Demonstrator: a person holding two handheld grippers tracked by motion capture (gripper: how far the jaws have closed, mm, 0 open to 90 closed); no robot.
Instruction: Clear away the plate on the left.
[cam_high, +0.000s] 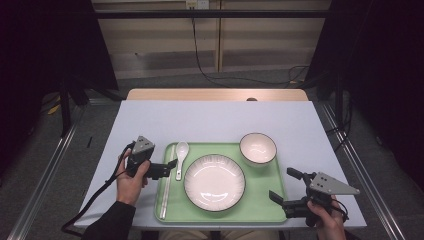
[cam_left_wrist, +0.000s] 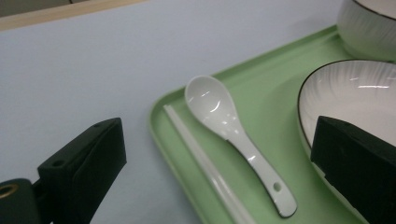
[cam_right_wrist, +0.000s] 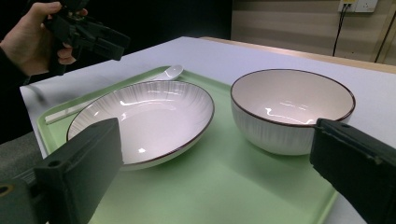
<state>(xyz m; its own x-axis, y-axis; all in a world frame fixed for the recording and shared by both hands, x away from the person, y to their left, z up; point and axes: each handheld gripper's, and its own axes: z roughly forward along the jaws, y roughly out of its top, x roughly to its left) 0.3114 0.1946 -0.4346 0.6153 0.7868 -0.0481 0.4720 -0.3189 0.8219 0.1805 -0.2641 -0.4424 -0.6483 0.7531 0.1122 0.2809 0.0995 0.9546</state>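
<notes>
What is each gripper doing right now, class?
Left gripper: open, holding nothing, beside the spoon.
Right gripper: open, holding nothing.

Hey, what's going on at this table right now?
A person is setting out dishes on a green tray with two handheld grippers. The left gripper hovers, jaws open and empty, over the white spoon, which lies on the tray beside the chopsticks. A plate and bowl sit on the tray. The right gripper waits open at the tray's corner.

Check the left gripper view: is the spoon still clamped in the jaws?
No. The spoon lies free on the green tray, and the jaws stand wide apart.
</notes>
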